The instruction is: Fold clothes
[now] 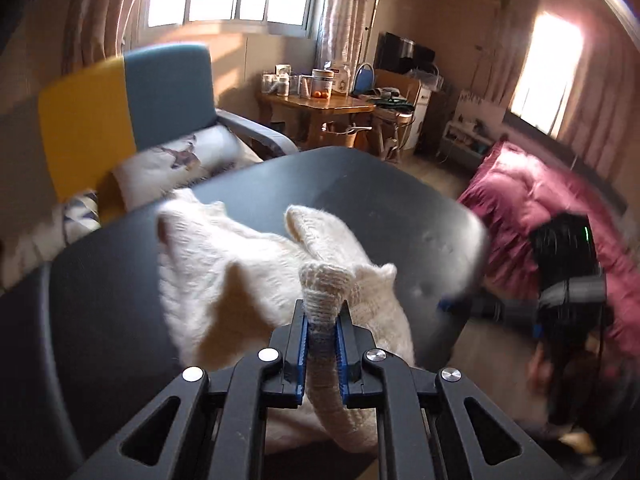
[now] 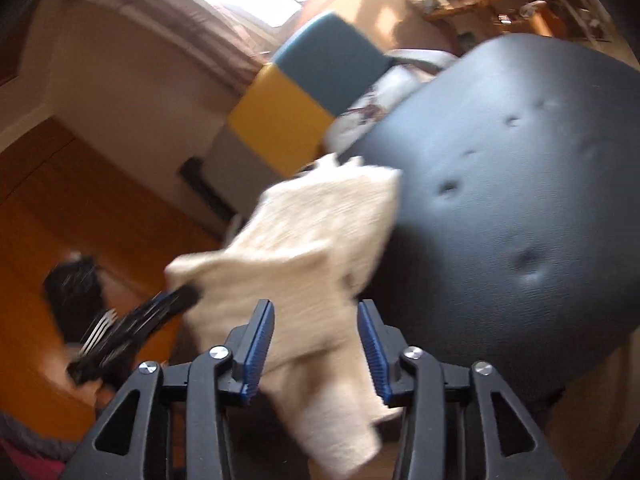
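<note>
Now, your left gripper (image 1: 322,322) pinches ribbed cuff of white knit sweater (image 1: 248,264), jaws nearly shut on fold. Sweater lies bunched on black padded surface (image 1: 360,184), trailing off near edge toward 6 o'clock. Likely held by cuff so sleeve can be drawn over body. Your right gripper (image 2: 316,344) stands wide apart, cloth hanging between jaws, pads not touching it; blur leaves any grip there unproven. No basket or bin in view. Armchair (image 1: 132,100) at 10 o'clock holds cushion (image 1: 180,160).
</note>
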A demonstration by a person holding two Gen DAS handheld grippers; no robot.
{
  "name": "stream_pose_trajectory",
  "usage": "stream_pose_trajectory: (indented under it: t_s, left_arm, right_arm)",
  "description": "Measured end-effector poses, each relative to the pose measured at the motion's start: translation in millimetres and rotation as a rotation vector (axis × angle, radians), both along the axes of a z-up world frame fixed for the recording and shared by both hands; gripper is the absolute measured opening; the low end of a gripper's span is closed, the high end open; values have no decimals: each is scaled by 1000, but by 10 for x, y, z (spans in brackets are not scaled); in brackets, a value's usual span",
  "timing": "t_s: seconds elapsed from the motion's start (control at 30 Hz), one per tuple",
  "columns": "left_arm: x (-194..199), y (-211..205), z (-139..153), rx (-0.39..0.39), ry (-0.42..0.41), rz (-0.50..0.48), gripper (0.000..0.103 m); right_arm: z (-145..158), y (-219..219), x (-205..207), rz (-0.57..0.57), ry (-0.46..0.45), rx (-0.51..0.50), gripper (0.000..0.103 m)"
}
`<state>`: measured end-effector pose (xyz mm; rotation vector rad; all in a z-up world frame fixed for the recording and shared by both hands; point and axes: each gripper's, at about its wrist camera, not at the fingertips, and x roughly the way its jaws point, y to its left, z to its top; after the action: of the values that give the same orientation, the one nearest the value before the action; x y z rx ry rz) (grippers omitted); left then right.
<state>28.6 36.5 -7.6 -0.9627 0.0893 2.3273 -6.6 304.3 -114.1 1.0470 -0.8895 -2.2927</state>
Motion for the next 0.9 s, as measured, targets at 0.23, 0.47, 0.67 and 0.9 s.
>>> stream_pose_trajectory:
  t_s: [0.23,0.47,0.67,0.9]
  left_arm:
    - [135,-528,-83,39,-34,63,12]
    - [272,-575,-152,128,-67,77,13]
    - [253,-821,-116,271,-133,98,13]
    - [171,-1710,221,612,-107,258,8]
  right_arm:
    - [-73,-363,-532,35,-92,-175,63]
    - [-236,-784,-747,42,-179,-9,67]
    - [-58,-904,-666,50,-61,273,20]
    - [129,-970,-585,39,53,636,17]
